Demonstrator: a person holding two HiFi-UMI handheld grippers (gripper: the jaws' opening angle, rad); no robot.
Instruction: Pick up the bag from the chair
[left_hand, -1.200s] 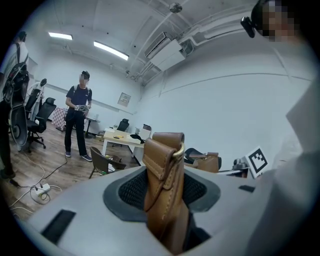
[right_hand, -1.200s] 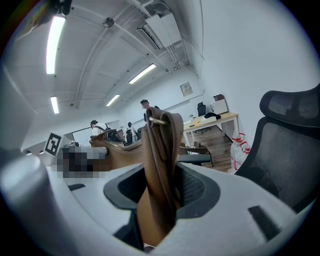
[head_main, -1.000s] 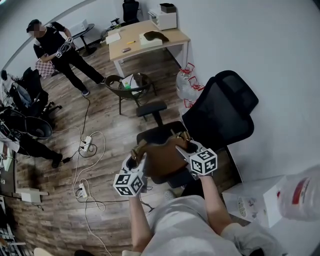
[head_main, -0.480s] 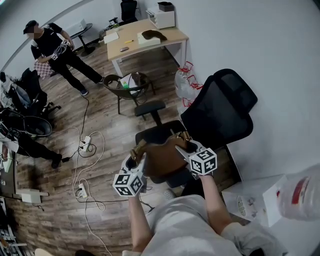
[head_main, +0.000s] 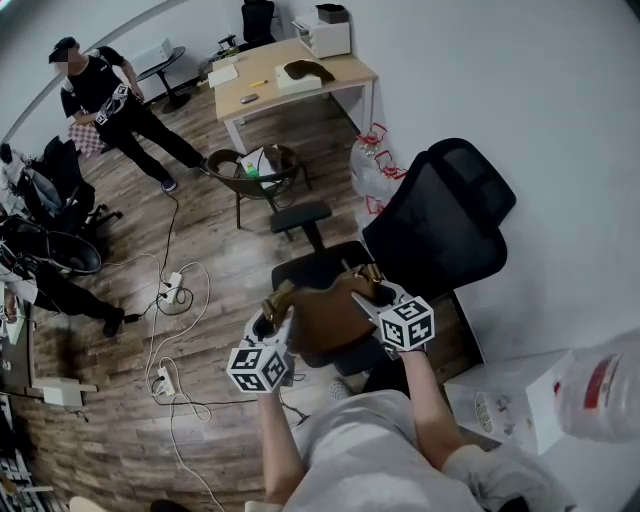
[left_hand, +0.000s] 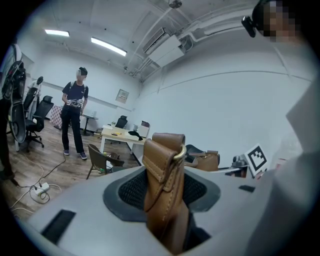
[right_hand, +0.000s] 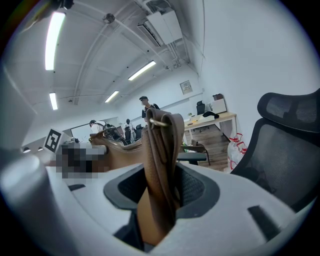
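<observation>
**Brown leather bag (head_main: 325, 318) gripped at both ends**

It sits lower centre of the head view, over the seat of the black mesh office chair (head_main: 440, 225). The left gripper (head_main: 272, 318) and right gripper (head_main: 370, 296) each have jaws clenched on a strap tab (one per end). Judged mid-lift; next, raise both ends evenly.
</observation>
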